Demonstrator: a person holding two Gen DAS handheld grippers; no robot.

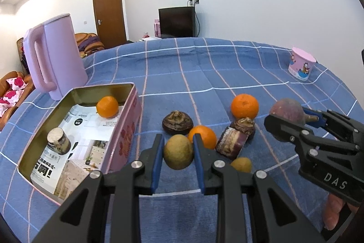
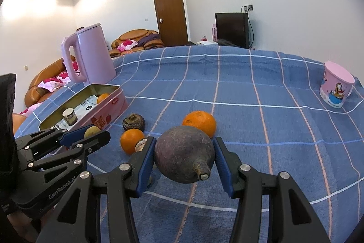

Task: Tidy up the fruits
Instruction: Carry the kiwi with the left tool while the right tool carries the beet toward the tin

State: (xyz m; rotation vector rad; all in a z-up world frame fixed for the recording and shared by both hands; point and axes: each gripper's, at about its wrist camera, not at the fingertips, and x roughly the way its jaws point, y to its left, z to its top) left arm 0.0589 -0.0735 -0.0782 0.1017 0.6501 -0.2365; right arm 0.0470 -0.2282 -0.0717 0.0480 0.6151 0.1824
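The left gripper [image 1: 178, 153] clamped a small yellow-green round fruit [image 1: 178, 151], the right gripper [image 2: 184, 157] a dark purple round fruit [image 2: 184, 153], apparently bound for the pink rectangular tin [image 1: 127, 129].

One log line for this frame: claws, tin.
left claw: shut on yellow-green fruit | right claw: shut on purple fruit | tin: one orange inside

Both claws tilted down: left claw [image 1: 178, 152] clamped w/ load, right claw [image 2: 184, 156] likewise.
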